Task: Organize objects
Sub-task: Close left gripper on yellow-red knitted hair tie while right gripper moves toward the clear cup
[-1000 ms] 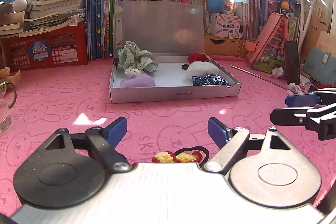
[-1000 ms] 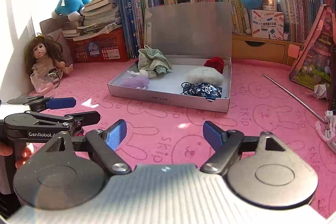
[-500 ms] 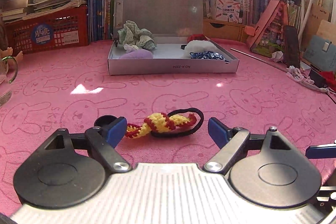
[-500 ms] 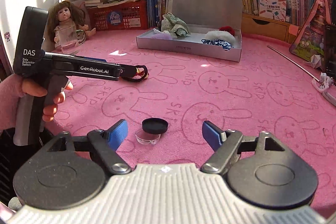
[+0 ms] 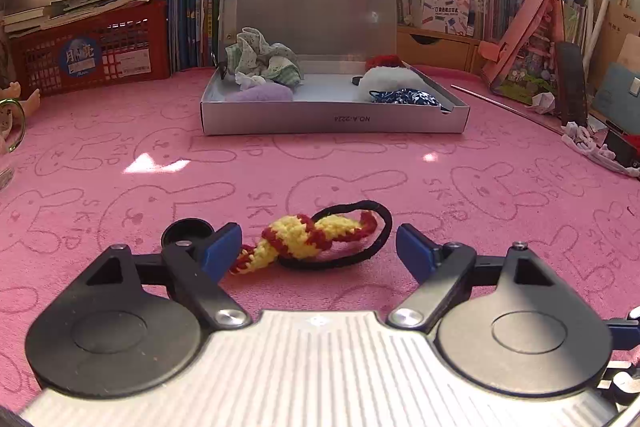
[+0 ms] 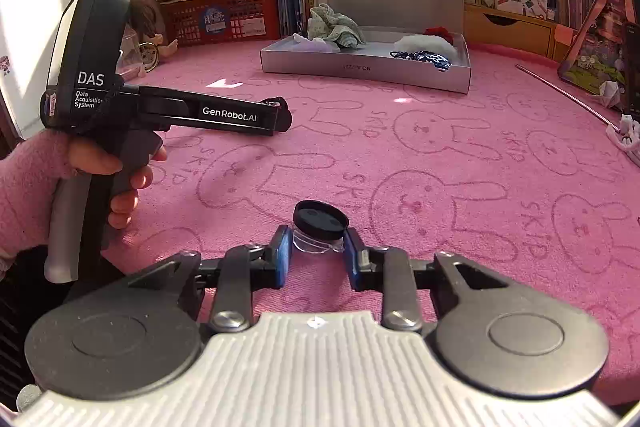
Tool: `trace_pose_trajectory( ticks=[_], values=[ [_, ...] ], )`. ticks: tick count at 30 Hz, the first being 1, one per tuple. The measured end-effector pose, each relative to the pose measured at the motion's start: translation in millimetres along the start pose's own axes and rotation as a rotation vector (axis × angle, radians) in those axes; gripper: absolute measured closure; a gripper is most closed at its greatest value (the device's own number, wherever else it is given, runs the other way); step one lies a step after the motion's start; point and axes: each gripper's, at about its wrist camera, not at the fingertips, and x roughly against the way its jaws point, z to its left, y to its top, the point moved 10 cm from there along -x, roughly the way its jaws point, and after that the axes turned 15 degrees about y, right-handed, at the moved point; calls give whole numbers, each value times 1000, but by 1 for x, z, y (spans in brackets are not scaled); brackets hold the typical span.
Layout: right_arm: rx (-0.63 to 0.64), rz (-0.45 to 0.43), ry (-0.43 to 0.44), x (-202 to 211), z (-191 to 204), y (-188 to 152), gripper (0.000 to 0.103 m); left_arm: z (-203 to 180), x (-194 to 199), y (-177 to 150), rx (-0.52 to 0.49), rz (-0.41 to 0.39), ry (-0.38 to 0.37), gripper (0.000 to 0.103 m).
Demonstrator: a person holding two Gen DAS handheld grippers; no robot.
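A red-and-yellow knitted hair tie on a black elastic loop (image 5: 320,237) lies on the pink mat between the blue pads of my open left gripper (image 5: 320,253). A small clear jar with a black lid (image 6: 319,229) sits on the mat; my right gripper (image 6: 318,251) is shut on it, pads touching its sides. The jar's black lid also shows in the left wrist view (image 5: 186,231) beside the left finger. The open silver box (image 5: 334,115) holds several cloth items at the back. The left gripper body shows in the right wrist view (image 6: 224,115).
Books, a red basket (image 5: 96,55) and plush toys line the back. A pink house-shaped case (image 5: 532,55) and a thin metal rod (image 6: 560,95) are at the right. A doll and a glass mug (image 6: 146,53) stand at the left.
My right gripper has dropped toward the jar and closed on it. My left gripper has lowered and moved forward so the hair tie sits between its pads.
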Motion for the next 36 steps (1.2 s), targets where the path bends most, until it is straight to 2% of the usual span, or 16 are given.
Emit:
trace_pose_trajectory(
  ticks=[15, 26, 28, 29, 31, 33, 36],
  values=[
    [-66, -72, -189, -7, -65, 31, 71, -2, -5, 2, 0, -1, 9, 16],
    [-58, -99, -214, -4, -73, 38, 70, -13, -16, 4, -26, 15, 23, 16],
    [-60, -102, -212, -4, -74, 40, 70, -15, -15, 4, -29, 19, 20, 27],
    [-61, -104, -211, -4, -74, 41, 70, -15, -15, 4, -28, 21, 19, 35],
    [-61, -108, -211, -4, -75, 42, 70, -16, -13, 4, -28, 22, 13, 40],
    [-61, -113, -209, -4, -75, 44, 70, -16, -12, 4, -24, 27, 5, 52],
    [-59, -122, -206, -4, -75, 48, 70, -18, -9, 5, -31, 28, -6, 63]
  ],
)
